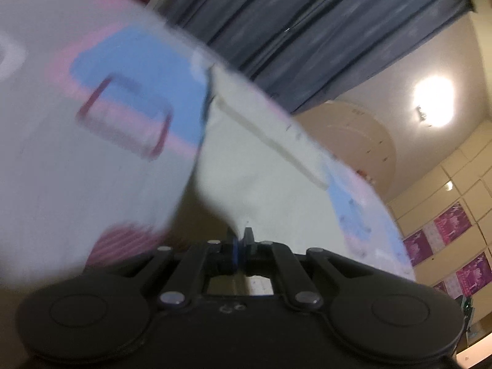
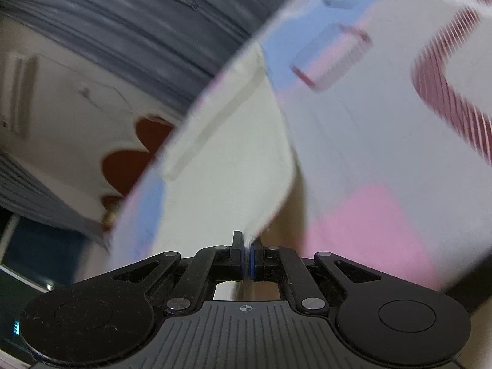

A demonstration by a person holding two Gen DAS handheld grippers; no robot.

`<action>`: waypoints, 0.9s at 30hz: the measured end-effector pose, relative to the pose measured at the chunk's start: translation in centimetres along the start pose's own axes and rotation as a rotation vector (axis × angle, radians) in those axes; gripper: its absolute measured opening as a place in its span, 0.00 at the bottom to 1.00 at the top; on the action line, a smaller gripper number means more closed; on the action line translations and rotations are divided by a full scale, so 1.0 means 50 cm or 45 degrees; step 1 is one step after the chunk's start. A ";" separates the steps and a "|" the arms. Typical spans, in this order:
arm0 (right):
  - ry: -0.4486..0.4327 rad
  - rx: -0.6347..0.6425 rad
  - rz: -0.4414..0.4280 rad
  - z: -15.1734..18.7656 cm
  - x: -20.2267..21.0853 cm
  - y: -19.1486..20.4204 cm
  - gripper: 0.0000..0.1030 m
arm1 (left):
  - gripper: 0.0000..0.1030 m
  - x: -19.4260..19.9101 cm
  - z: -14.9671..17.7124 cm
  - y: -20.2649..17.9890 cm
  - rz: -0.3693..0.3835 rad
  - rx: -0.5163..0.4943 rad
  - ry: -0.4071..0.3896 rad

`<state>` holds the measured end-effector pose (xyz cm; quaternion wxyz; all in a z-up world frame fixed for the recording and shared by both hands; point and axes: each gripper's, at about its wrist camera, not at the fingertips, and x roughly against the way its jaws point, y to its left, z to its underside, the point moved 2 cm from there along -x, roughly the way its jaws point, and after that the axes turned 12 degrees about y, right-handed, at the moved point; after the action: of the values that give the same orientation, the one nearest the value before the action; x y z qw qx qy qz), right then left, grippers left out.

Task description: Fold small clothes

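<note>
White garment (image 1: 261,184) edge in both grippers

Dark grey pleated curtain (image 1: 307,24) across the top, round glowing ceiling light (image 1: 433,101), cream panelled cabinet wall (image 1: 461,178) carrying magenta posters (image 1: 452,223), white slatted wall vent (image 2: 21,92), red-brown scalloped shapes (image 2: 135,153) on a white surface

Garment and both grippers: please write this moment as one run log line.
left gripper: shut on garment | right gripper: shut on garment | garment: lifted, blurred
</note>
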<state>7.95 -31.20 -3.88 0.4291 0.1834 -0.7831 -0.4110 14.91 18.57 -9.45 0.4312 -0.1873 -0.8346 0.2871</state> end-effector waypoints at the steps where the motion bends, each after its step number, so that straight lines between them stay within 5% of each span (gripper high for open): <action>1: -0.029 0.027 -0.008 -0.022 0.003 0.022 0.02 | 0.02 0.001 -0.024 -0.014 0.009 -0.020 -0.024; 9: -0.164 0.047 -0.043 -0.252 -0.058 0.126 0.02 | 0.02 -0.098 -0.265 -0.073 0.093 0.073 -0.165; 16: -0.138 -0.076 -0.031 -0.485 -0.205 0.100 0.02 | 0.02 -0.260 -0.467 -0.063 0.028 0.134 -0.147; 21: -0.080 -0.133 0.033 -0.601 -0.331 0.022 0.02 | 0.02 -0.376 -0.556 -0.024 -0.052 0.130 -0.087; 26: -0.043 -0.186 0.002 -0.672 -0.432 -0.050 0.02 | 0.03 -0.448 -0.577 0.016 -0.115 0.134 -0.035; 27: -0.054 -0.152 -0.006 -0.681 -0.444 -0.051 0.03 | 0.11 -0.446 -0.577 0.020 -0.100 0.130 -0.057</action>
<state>48.35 -35.05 -7.50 0.4217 0.1507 -0.7657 -0.4617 51.28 16.02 -10.37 0.4323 -0.1259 -0.8350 0.3164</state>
